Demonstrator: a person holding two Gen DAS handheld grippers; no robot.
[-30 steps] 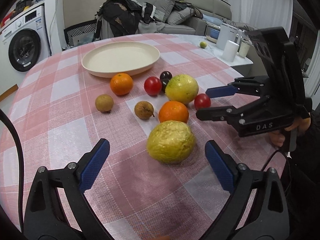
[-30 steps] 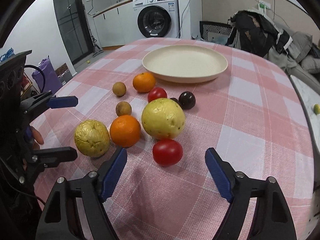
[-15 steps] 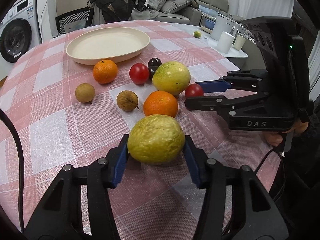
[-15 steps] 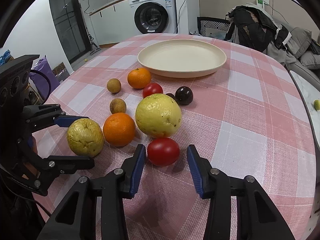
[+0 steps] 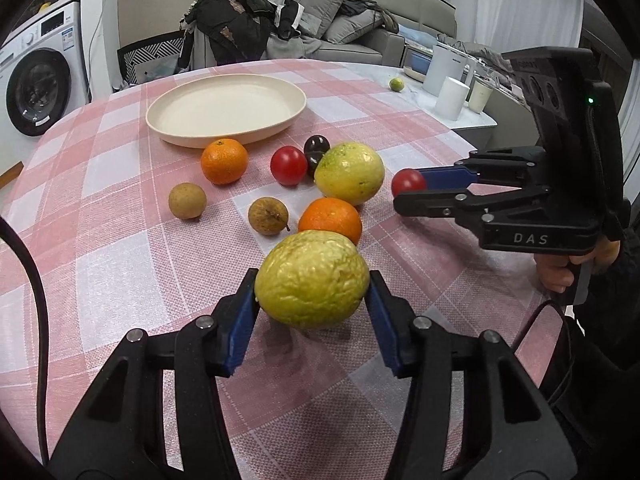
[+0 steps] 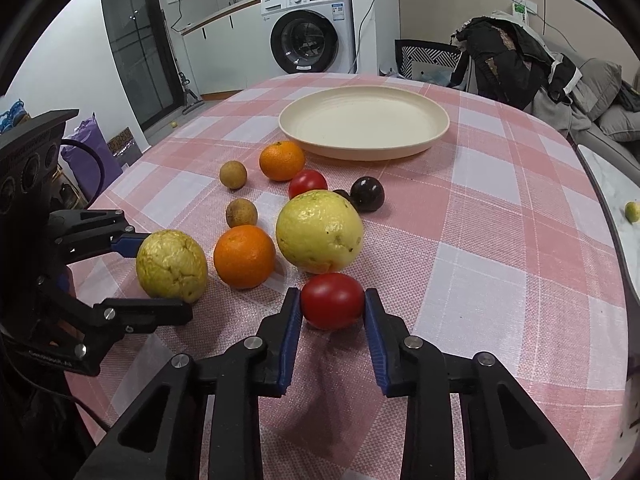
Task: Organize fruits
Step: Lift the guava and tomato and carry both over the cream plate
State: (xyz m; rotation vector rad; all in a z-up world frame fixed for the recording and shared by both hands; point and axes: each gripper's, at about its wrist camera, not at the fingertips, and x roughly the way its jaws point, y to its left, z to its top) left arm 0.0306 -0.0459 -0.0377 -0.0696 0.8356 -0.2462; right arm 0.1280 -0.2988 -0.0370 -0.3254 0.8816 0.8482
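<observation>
My left gripper (image 5: pixel 312 284) is shut on a wrinkled yellow fruit (image 5: pixel 312 278), at table level; it shows too in the right wrist view (image 6: pixel 172 266). My right gripper (image 6: pixel 332 300) is shut on a red tomato (image 6: pixel 332 300), seen also in the left wrist view (image 5: pixel 408 182). On the checked cloth lie a smooth yellow fruit (image 5: pixel 350 173), two oranges (image 5: pixel 331 219) (image 5: pixel 224 160), another tomato (image 5: pixel 288 165), two dark plums (image 5: pixel 317 146), and two brown longans (image 5: pixel 187 201) (image 5: pixel 268 215). A cream plate (image 5: pixel 224 110) stands empty behind them.
A side table at the right holds white cups (image 5: pixel 450 98) and a small lime (image 5: pixel 396 84). A sofa with clothes (image 5: pixel 240 28) is beyond the table, a washing machine (image 6: pixel 312 40) at the far side. The table edge (image 6: pixel 600 208) curves on the right.
Both grippers have closed: the left onto the wrinkled yellow fruit, the right onto the near tomato. Both moved forward toward the fruits.
</observation>
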